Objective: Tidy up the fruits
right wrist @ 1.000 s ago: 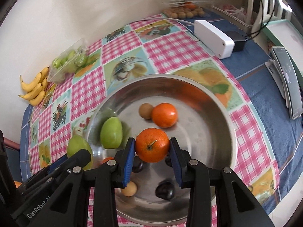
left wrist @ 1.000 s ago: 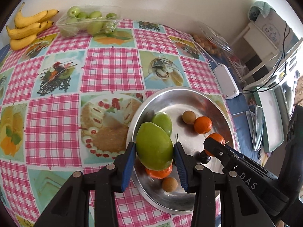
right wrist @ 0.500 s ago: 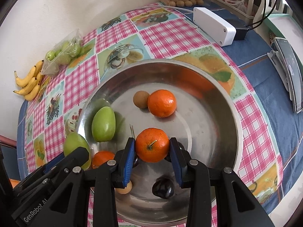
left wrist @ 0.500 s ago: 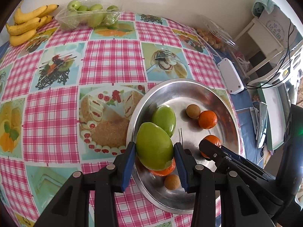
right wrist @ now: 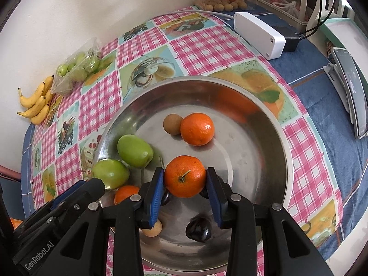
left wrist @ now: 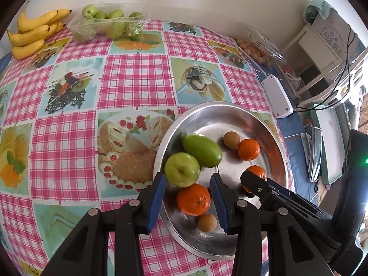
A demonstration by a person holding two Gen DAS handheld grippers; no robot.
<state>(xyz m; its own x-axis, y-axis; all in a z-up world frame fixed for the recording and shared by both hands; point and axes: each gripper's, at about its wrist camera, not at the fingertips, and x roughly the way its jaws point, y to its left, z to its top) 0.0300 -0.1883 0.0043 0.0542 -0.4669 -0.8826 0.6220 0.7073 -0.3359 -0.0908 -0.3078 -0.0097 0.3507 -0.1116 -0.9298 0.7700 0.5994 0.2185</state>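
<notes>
Right tongs (right wrist: 185, 184) pinching a tangerine (right wrist: 185, 176), both blue pads hard against its sides, fruit hanging just above the steel bowl (right wrist: 271, 151) floor, so this reads as the drop-off step for that one: next move calls for easing it down w/o knocking the neighbours, then spreading the pads. Left tongs (left wrist: 188, 189) spread, nothing pinched; the green apple (left wrist: 182, 169) sits in the bowl just beyond the tips, leaning toward the left pad but not clamped, and a second tangerine (left wrist: 193, 199) lies on the bowl floor btwn the pads, below them. Looks like the apple's been delivered, so the left's next job is prob. to back out clean. Closer in, under the right tongs: a dark plum (right wrist: 199, 228) and a small brown fruit (right wrist: 151, 228). Just past the apple, the oval green fruit (left wrist: 202, 150) touches it. Further out, another tangerine (right wrist: 197, 129) touching a brown fruit (right wrist: 173, 124). Far across the desk (left wrist: 64, 142), well away from both tongs: tub of green fruit (left wrist: 108, 23) and bananas (left wrist: 34, 34) by the wall, prob. the supply still to sort.
</notes>
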